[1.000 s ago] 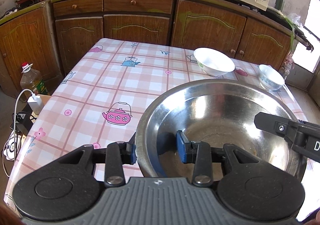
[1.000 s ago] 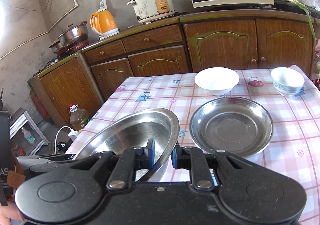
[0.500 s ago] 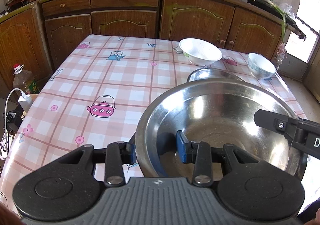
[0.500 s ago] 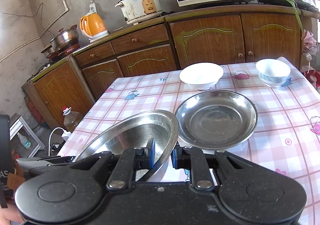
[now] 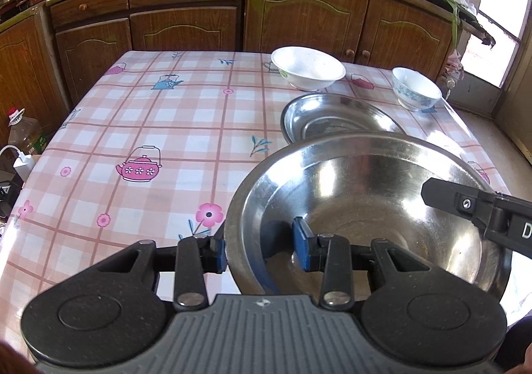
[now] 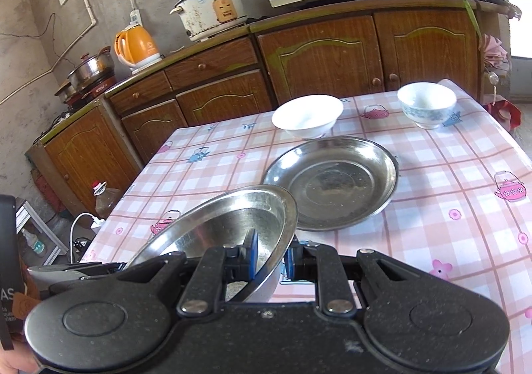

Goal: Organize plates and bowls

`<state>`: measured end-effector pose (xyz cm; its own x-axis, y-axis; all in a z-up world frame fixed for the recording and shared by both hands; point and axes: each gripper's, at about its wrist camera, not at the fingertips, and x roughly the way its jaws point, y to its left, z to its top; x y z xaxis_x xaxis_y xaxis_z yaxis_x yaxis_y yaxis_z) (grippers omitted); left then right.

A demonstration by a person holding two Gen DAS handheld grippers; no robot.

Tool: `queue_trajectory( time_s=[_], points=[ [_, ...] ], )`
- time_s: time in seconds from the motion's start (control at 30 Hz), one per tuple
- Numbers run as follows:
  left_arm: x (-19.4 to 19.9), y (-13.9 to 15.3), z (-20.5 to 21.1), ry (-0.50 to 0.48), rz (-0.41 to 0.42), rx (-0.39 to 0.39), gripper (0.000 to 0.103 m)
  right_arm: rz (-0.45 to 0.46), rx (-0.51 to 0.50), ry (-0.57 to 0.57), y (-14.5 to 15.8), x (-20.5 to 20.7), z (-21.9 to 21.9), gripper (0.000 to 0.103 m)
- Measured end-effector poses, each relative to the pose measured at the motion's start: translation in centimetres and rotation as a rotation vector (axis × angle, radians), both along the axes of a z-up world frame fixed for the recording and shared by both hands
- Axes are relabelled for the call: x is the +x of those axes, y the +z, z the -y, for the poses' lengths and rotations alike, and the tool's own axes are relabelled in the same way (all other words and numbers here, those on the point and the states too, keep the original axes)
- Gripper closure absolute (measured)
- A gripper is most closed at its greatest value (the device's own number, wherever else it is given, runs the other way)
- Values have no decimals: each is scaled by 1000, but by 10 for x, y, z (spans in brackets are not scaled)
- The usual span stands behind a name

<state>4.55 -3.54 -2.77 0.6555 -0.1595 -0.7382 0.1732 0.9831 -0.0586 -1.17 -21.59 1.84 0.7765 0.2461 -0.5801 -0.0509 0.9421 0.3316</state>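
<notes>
Both grippers are pinching the same steel bowl (image 5: 365, 207), one on each side of the rim. The left gripper (image 5: 262, 249) has its blue pads straddling the near-left wall, one pad outside and one inside, clamped on the metal. The right gripper (image 6: 271, 256) is closed down tight on the opposite rim edge, and you can see its black finger poking in over the bowl's right side in the left wrist view. So the bowl sits between the two hands, carried in the air and tilted a bit, not resting on the table (image 5: 149, 141). Straight ahead of the fingers, just past the bowl's far rim, is the steel plate (image 6: 332, 182) lying flat on the checked cloth. That's the relation that matters, I'd say: the plate is dead ahead and lower, nearly lined up with the bowl, and from the left view the bowl's far edge already overlaps the plate's near edge. Neither hand is really nearer, since they share the load. Both grippers point forward and down across the table. Beyond the plate there's a white bowl (image 6: 307, 119), and off to the right a patterned bowl (image 6: 427, 104), both well apart from the fingers. My guess is the bowl goes down onto the plate, so it needs levelling first.
</notes>
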Motion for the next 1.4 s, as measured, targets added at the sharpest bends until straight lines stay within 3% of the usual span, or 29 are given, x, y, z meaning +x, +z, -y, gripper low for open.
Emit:
queue_trajectory(
  time_s=[0.83, 1.4],
  points=[
    [-18, -31, 46, -94, -50, 9, 67, -61, 10, -84, -31, -34, 49, 81],
    [-12, -54, 69, -133, -69, 22, 67, -105, 36, -135, -58, -34, 72, 81]
  ],
)
